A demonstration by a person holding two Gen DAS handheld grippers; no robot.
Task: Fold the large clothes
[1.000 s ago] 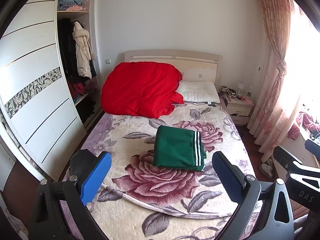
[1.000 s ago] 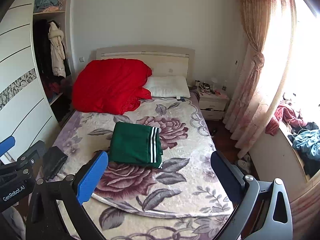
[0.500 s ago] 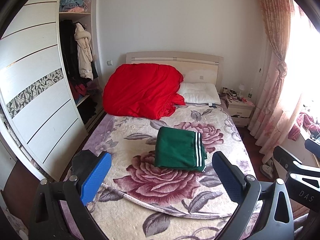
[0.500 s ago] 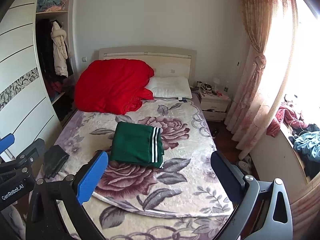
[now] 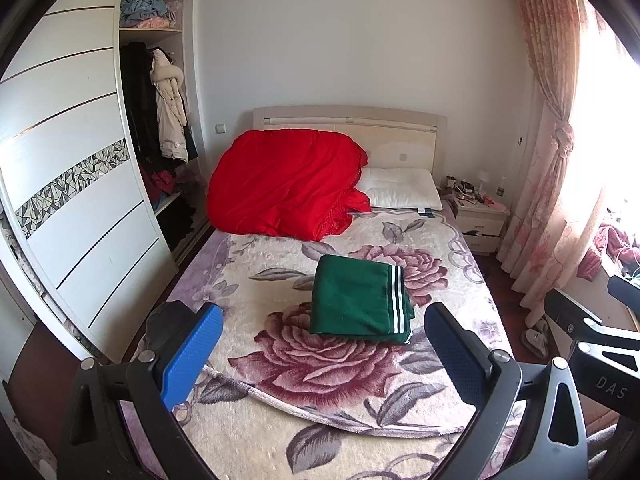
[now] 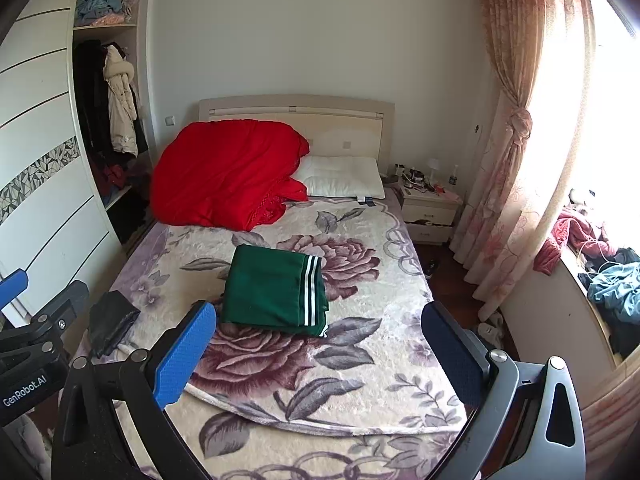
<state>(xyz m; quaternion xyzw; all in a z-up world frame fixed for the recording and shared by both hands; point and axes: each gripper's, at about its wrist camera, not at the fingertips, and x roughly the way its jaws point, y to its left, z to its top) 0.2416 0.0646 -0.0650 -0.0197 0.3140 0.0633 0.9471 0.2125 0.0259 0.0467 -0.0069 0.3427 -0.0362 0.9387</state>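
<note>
A folded green garment with white stripes (image 5: 360, 300) lies flat in the middle of the bed (image 5: 440, 404) on a floral blanket; it also shows in the right wrist view (image 6: 272, 290). My left gripper (image 5: 322, 354) is open and empty, held back from the bed's foot, well short of the garment. My right gripper (image 6: 318, 354) is open and empty too, held at the foot of the bed. The left gripper's body shows at the left edge of the right wrist view (image 6: 28, 344).
A red quilt (image 5: 284, 186) and a white pillow (image 5: 404, 194) lie at the head of the bed. A dark item (image 6: 110, 320) lies at the bed's left edge. A wardrobe (image 5: 72, 184) stands left, a nightstand (image 5: 480, 216) and curtain (image 5: 552, 160) right.
Both views have drawn back and tilted slightly; the garment sits a little lower and farther in frame. The garment itself has not moved. Both grippers stay open.
</note>
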